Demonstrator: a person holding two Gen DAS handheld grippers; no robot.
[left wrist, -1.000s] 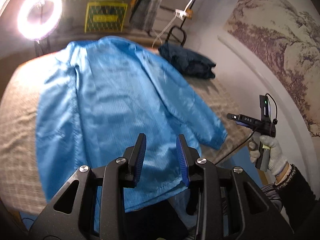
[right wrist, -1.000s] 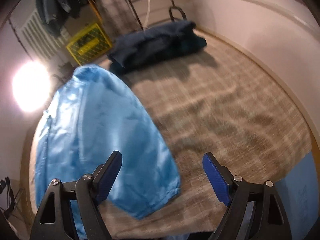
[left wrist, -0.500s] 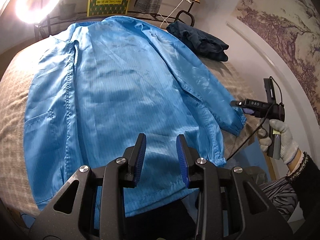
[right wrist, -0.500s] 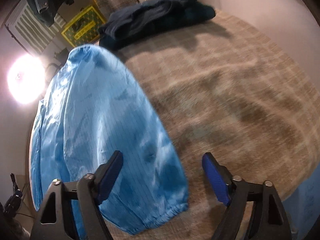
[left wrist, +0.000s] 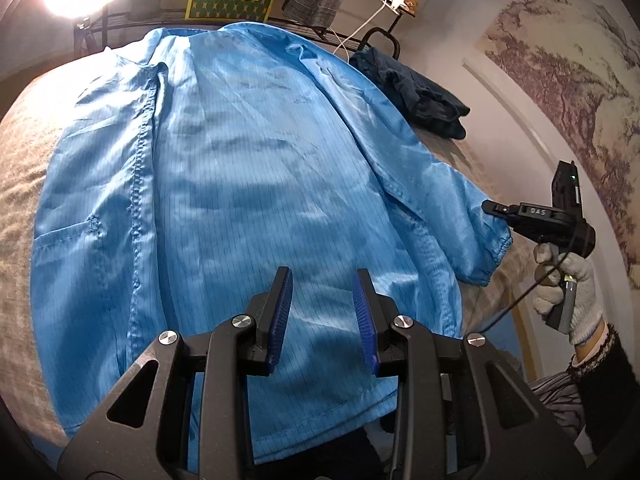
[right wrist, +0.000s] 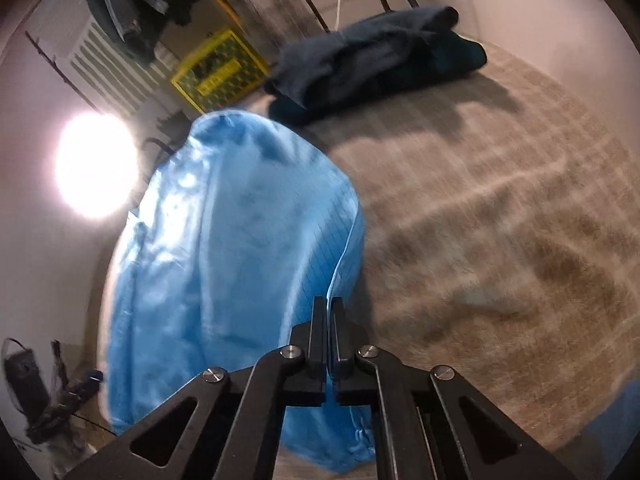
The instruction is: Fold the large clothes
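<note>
Now the right tool point(right wrist: 328, 312) is clamped on the blue coat point(left wrist: 240, 184) sleeve edge, lower centre. Left tool point(left wrist: 322, 312) hovers apart over the hem, gripping nothing.

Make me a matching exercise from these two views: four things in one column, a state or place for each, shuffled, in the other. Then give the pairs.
Things
1. left gripper
2. right gripper
3. blue coat
4. dark blue clothes

States or places
A. clamped on a sleeve edge
B. folded pile at the bed's far side
C. spread flat on the bed
D. jaws apart, nothing between them

Pairs: 1-D, 2-A, 3-C, 4-B
</note>
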